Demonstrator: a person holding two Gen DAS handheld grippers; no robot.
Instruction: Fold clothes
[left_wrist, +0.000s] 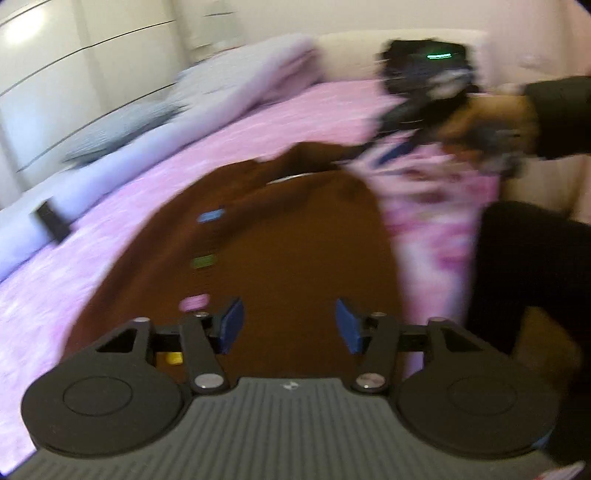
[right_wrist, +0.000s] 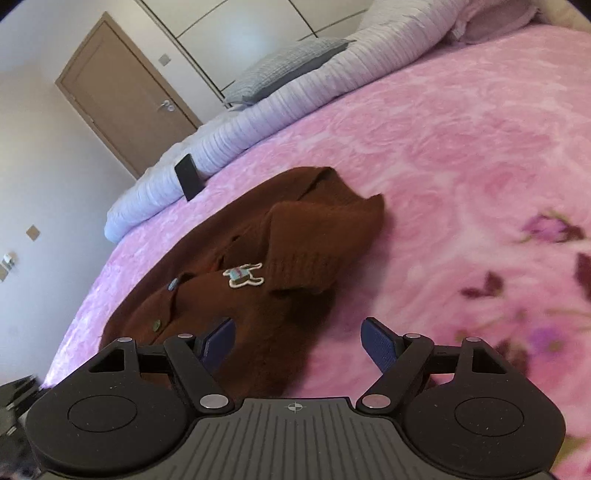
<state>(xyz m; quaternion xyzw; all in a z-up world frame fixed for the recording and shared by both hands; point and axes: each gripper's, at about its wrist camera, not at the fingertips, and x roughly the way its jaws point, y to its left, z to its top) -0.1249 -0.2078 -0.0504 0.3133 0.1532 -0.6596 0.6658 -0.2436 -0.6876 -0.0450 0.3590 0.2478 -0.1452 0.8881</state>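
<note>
A brown knit cardigan (right_wrist: 258, 295) lies on the pink bedspread (right_wrist: 443, 147). One sleeve (right_wrist: 317, 243) is folded across its chest beside a small animal patch (right_wrist: 243, 275), and coloured buttons run down the front. My right gripper (right_wrist: 299, 343) hovers open over the cardigan's lower right edge, nothing between its blue pads. In the blurred left wrist view my left gripper (left_wrist: 288, 325) stands open above the cardigan (left_wrist: 280, 251), its pads apart and bare. A person's hand (left_wrist: 491, 122) in a dark sleeve carries the right gripper at the upper right there.
A black phone (right_wrist: 189, 176) leans against a rolled white quilt (right_wrist: 295, 103) along the bed's far side, with a grey pillow (right_wrist: 284, 70) behind it. A brown door (right_wrist: 122, 88) and white wardrobe fronts stand beyond. A dark trouser leg (left_wrist: 524, 266) is at the right.
</note>
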